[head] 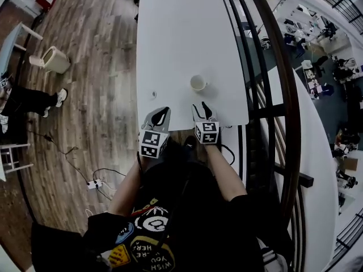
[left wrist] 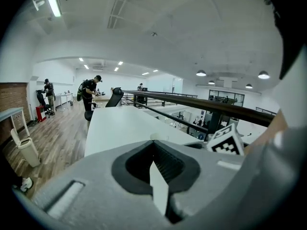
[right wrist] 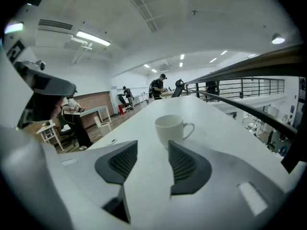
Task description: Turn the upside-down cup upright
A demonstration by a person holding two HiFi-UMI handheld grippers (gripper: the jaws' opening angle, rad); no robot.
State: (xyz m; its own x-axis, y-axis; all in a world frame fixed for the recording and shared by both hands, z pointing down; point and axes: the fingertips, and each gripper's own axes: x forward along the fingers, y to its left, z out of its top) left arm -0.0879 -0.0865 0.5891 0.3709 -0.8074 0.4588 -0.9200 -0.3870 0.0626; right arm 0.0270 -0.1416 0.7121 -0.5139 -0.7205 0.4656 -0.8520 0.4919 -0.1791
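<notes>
Long white table (head: 170, 38) runs away from you beside a dark railing (head: 272, 67), w/ wood floor on the other side. Your cup (head: 198, 83) stands on the table, toward the railing side, a bit ahead of the right gripper (head: 202, 110) and apart from it. In the right gripper view its handle points to the right. If the mouth is up or down, I cannot tell for sure from these views. The right gripper has its jaws partly apart w/ nothing between them, and they aim approx. at the cup. The left gripper (head: 159, 117) is at the near table edge, jaws pressed together and empty. Progress, as I judge it: the turning is not started, bc no gripper touches the cup. Left to do: reach the cup, grip it at the wall or handle, lift, flip it, and put it down w/ the mouth up.
</notes>
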